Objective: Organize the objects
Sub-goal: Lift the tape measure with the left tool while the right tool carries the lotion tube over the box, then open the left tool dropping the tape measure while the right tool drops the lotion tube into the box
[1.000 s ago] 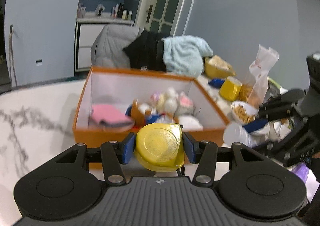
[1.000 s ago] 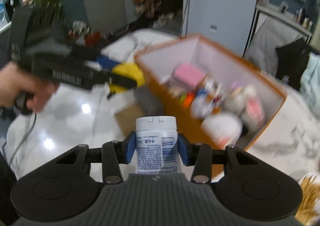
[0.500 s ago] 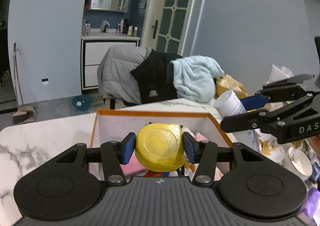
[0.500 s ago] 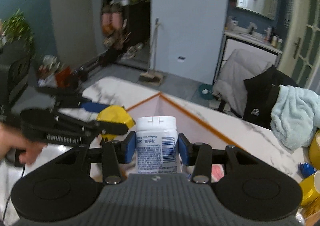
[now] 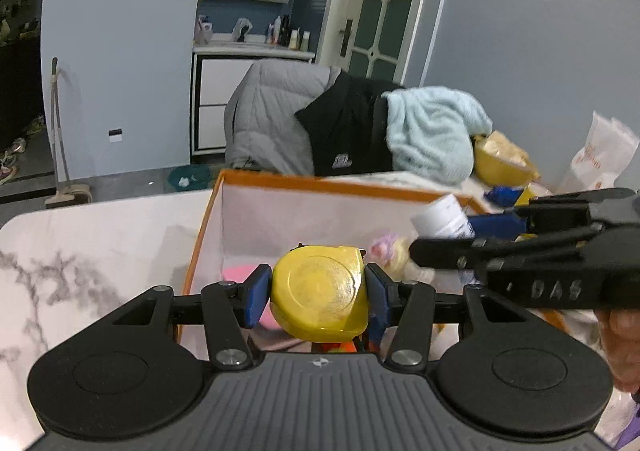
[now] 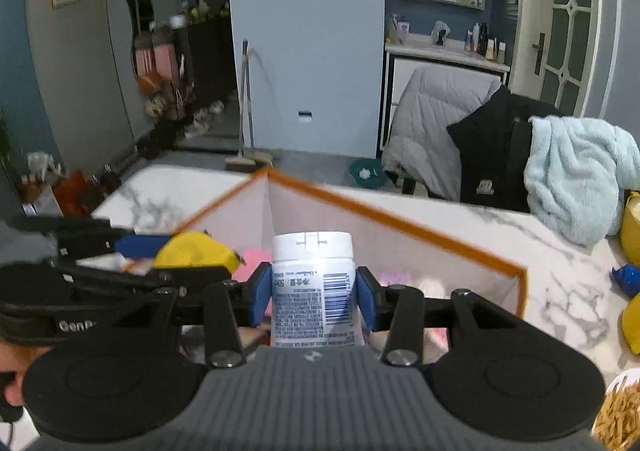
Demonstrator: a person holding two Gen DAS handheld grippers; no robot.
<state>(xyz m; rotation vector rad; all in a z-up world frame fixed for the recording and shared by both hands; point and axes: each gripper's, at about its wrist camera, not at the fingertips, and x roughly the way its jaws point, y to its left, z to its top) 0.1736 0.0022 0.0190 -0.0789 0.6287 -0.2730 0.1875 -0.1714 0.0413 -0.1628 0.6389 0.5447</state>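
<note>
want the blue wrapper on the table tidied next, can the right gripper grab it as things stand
Probably not yet: the right gripper is shut on the white bottle over the orange box; the blue wrapper lies outside it.

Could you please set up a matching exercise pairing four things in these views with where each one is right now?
Things:
1. yellow tape measure
2. white bottle
3. light blue towel
4. orange box

Places:
A. draped over the chair behind the table
B. clamped in the right claw
C. standing on the marble table
D. clamped in the left claw

Pairs: 1-D, 2-B, 3-A, 4-C
</note>
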